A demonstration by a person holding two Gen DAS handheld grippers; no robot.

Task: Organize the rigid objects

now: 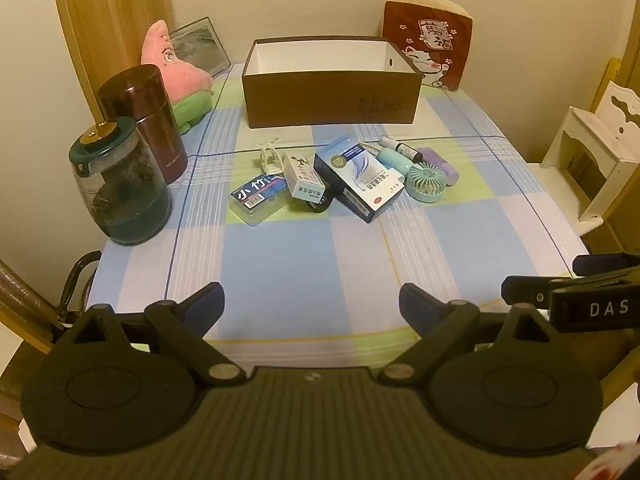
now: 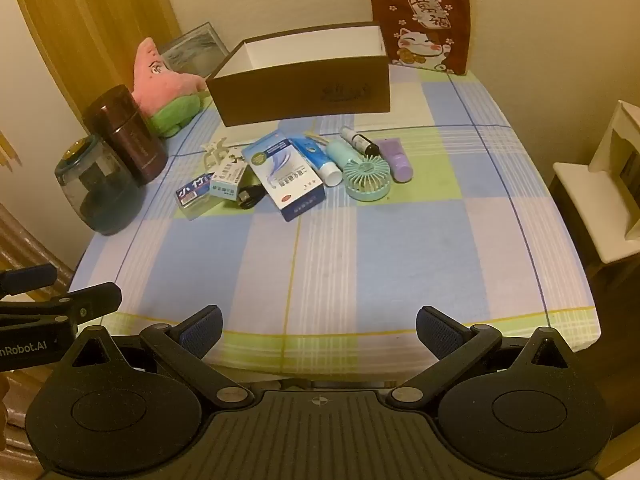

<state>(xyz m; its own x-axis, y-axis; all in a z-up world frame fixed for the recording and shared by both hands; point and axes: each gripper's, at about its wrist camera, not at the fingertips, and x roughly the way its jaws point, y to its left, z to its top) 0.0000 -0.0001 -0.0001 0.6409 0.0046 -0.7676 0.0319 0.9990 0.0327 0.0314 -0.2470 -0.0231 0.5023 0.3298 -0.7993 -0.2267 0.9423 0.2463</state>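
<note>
A brown box [image 1: 332, 98] [image 2: 304, 94] with a white inside stands open at the back of the table. In front of it lies a cluster of small items: a large blue-white carton [image 1: 358, 176] [image 2: 284, 176], a small white carton [image 1: 303, 175] [image 2: 226, 179], a clear case with a blue label [image 1: 258, 198] [image 2: 194, 196], a mint hand fan [image 1: 426, 182] [image 2: 367, 180], a purple tube [image 1: 440, 162] [image 2: 396, 160], a dark-capped bottle [image 1: 402, 148] [image 2: 359, 141] and a white clip [image 1: 270, 156] [image 2: 214, 150]. My left gripper [image 1: 311, 306] and right gripper [image 2: 319, 330] are open and empty over the near table edge.
A glass jar with a green lid [image 1: 116, 184] [image 2: 98, 188] and a dark red flask [image 1: 146, 120] [image 2: 126, 134] stand at the left. A pink plush [image 1: 176, 76] [image 2: 164, 80] and a red cat bag [image 1: 430, 40] [image 2: 422, 26] sit at the back. A white chair [image 1: 592, 148] is at the right.
</note>
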